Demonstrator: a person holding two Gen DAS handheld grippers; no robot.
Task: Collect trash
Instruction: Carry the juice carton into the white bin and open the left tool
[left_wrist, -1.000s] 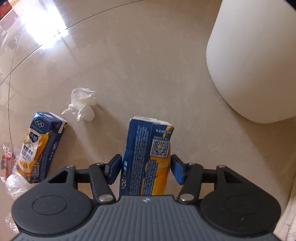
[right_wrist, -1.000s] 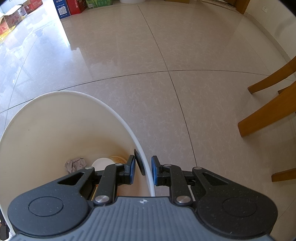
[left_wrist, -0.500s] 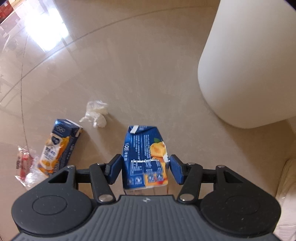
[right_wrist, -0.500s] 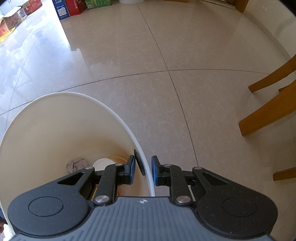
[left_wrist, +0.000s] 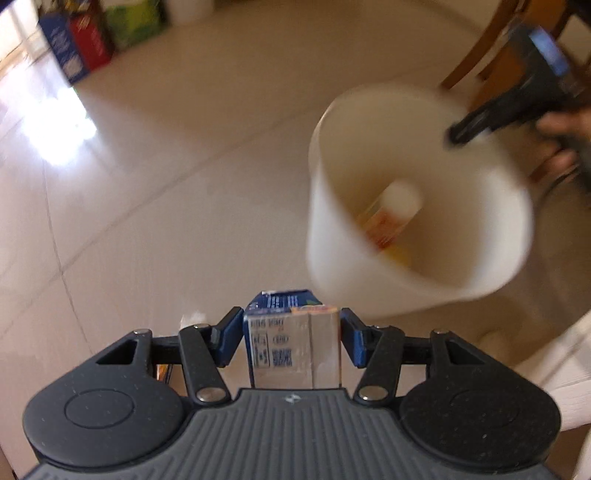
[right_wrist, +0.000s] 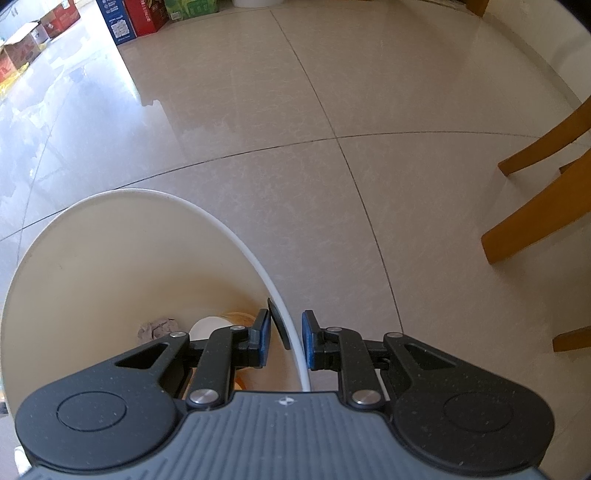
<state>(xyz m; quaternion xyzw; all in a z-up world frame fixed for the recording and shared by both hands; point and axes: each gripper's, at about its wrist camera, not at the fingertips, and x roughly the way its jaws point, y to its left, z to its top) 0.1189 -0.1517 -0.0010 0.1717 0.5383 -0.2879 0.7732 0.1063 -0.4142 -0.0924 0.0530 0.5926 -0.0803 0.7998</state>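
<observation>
Gripping a rectangular drink carton (left_wrist: 291, 347) between its 2 blue pads, the left gripper (left_wrist: 291, 341) holds it off the glossy beige tile floor (left_wrist: 155, 192), just short of the white plastic bin (left_wrist: 417, 206) (print on the silvery carton end too small to read). The right gripper (right_wrist: 286, 338) pinches the bin's thin smooth rim (right_wrist: 284, 314). Crumpled paper (right_wrist: 159, 328) lies inside.
</observation>
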